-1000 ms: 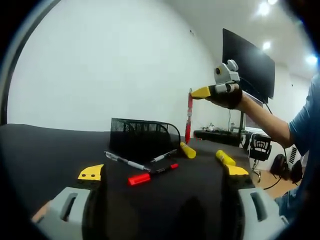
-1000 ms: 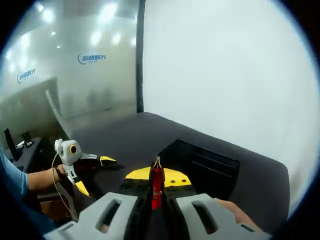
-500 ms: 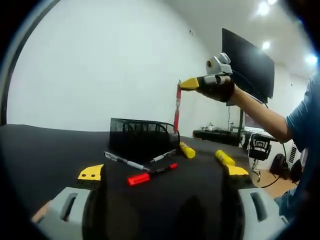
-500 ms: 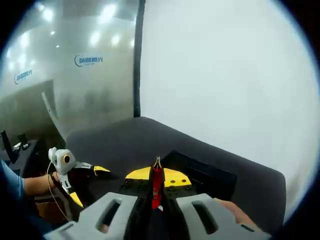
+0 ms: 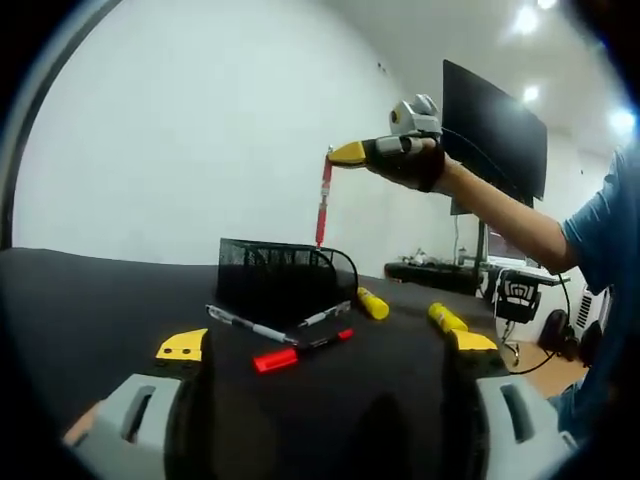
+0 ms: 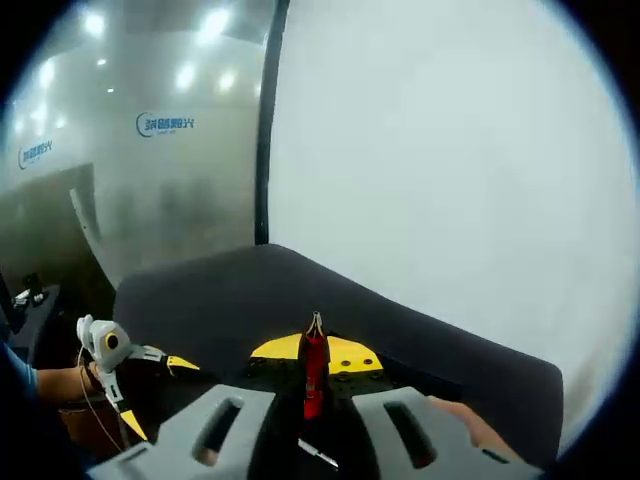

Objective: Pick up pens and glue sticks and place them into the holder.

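Red pen near-vertical above holder, clamped in right gripper jaws; left gripper jaws wide, empty.

My left gripper view low, near counter, facing holder and wall, right gripper view high, looking down, both sharing the counter

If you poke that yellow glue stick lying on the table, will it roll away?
Probably yes. The glue stick looks round and lies on its side on the flat table, so a sideways poke should roll it. It looks small and stiff, likely light, so even a gentle push may send it far.
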The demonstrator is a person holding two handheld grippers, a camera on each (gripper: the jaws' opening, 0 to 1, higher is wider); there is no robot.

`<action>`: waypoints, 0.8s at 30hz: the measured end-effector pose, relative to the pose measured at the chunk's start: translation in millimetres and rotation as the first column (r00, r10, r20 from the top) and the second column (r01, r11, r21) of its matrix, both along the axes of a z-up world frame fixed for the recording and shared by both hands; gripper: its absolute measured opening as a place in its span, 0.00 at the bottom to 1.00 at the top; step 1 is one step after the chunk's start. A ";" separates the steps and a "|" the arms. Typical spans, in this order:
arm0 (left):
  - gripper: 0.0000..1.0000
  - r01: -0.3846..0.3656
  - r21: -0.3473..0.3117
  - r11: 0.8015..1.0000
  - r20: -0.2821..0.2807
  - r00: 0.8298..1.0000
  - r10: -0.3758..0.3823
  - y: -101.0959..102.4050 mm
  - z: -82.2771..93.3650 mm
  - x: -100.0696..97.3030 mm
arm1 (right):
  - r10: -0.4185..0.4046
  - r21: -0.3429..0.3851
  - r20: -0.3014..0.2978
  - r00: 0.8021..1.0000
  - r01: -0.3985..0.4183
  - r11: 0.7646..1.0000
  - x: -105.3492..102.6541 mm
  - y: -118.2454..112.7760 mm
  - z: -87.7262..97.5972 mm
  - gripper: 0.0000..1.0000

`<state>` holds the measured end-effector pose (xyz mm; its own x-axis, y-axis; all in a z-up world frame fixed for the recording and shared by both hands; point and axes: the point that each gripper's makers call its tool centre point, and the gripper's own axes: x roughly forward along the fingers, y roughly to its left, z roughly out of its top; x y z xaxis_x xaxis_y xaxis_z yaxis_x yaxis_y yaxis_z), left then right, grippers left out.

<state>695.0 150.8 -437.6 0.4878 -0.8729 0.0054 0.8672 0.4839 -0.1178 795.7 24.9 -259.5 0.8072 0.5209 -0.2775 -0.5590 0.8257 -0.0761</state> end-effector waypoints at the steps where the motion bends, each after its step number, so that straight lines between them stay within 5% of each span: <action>1: 0.90 0.001 0.001 1.000 0.000 1.000 -0.001 -0.2 -0.1 -0.3 | -0.003 -0.001 0.003 1.000 0.003 1.000 3.3 0.8 0.9 0.04; 14: 0.89 0.006 -0.018 1.000 0.001 1.000 -0.006 12.9 -1.0 10.6 | -0.054 0.020 0.038 0.998 0.053 0.998 41.1 7.4 6.8 0.04; 24: 0.89 0.010 -0.024 1.000 0.007 1.000 -0.010 6.9 3.2 0.9 | -0.090 0.047 0.070 0.993 0.087 0.995 57.4 12.7 10.7 0.04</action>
<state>695.8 157.7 -434.4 0.4790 -0.8773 0.0293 0.8727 0.4724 -0.1234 853.1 37.6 -248.8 0.8679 0.4567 -0.1952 -0.4777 0.8752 -0.0760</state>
